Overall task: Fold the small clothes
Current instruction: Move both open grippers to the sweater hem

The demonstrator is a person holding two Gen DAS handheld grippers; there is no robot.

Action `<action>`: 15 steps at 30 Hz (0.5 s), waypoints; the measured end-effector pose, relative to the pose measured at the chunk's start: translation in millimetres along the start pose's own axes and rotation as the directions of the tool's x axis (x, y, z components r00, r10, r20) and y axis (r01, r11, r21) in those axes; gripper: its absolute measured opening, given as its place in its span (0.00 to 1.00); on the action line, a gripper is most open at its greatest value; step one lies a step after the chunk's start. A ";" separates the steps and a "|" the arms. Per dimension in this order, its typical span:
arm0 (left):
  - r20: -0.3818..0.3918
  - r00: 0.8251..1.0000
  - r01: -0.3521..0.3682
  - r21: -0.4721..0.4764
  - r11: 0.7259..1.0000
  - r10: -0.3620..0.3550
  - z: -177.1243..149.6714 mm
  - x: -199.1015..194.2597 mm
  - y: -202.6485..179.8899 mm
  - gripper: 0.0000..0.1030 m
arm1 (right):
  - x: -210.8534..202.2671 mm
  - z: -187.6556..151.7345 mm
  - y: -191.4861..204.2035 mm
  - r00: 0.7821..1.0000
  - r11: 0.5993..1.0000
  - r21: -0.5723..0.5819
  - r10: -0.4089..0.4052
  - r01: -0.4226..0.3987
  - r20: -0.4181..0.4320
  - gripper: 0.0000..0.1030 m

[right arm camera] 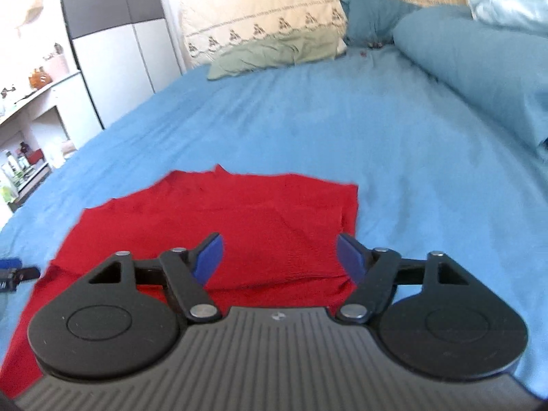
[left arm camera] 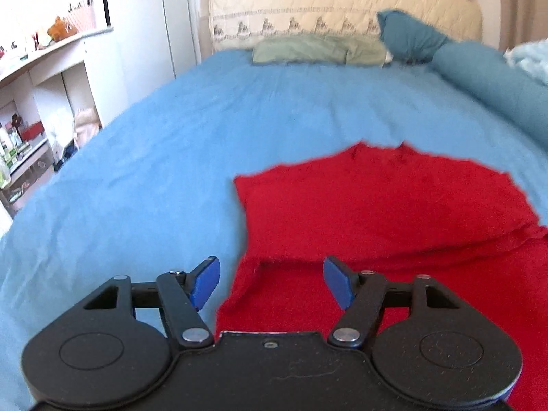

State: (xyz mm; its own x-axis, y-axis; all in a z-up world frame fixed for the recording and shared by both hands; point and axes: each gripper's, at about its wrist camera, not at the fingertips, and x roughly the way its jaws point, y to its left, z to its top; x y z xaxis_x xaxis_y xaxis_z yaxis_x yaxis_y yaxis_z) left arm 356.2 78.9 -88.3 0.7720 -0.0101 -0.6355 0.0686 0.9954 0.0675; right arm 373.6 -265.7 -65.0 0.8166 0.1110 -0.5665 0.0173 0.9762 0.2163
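Observation:
A red garment (left arm camera: 394, 205) lies on the blue bedsheet (left arm camera: 205, 130) with its far part folded over the near part. My left gripper (left arm camera: 272, 282) is open and empty above the garment's near left edge. In the right wrist view the red garment (right arm camera: 239, 226) lies below my right gripper (right arm camera: 279, 262), which is open and empty over the garment's near right side. The tip of the left gripper (right arm camera: 13, 274) shows at the left edge of that view.
A green pillow (left arm camera: 318, 48), a teal pillow (left arm camera: 411, 34) and a rolled blue blanket (left arm camera: 489, 82) lie at the head and right of the bed. A white shelf unit (left arm camera: 41, 102) with small items stands left of the bed. A white wardrobe (right arm camera: 116, 48) stands behind it.

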 end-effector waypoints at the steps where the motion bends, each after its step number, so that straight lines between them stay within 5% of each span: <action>1: 0.012 1.000 0.004 -0.001 1.000 -0.004 0.2 -10.4 -1.3 0.72 | -13.3 2.3 1.0 1.000 1.000 0.002 0.000 0.000 0.009 1.00; 6: 0.030 0.999 0.039 -0.005 0.999 -0.039 -0.8 -66.7 1.9 0.76 | -91.5 -7.2 8.8 0.999 1.000 0.010 -0.003 0.003 0.033 1.00; 9: 0.049 0.997 0.053 -0.018 0.998 -0.052 -11.6 -113.2 6.8 1.00 | -143.9 -17.3 14.2 0.999 1.000 0.003 -0.026 0.026 0.036 1.00; 15: 0.023 0.993 0.115 -0.072 0.991 -0.114 -45.0 -185.3 31.4 1.00 | -236.4 -46.0 25.1 1.000 0.999 -0.026 -0.018 0.018 -0.011 1.00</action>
State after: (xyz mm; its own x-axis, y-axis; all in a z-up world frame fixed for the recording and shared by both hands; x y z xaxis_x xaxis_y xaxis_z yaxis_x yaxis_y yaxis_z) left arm 186.9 116.3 -3.1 0.7737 -0.1255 -0.6210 0.1115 0.9919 -0.0615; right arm 154.4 -258.9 37.8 0.8096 0.0953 -0.5792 0.0169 0.9826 0.1852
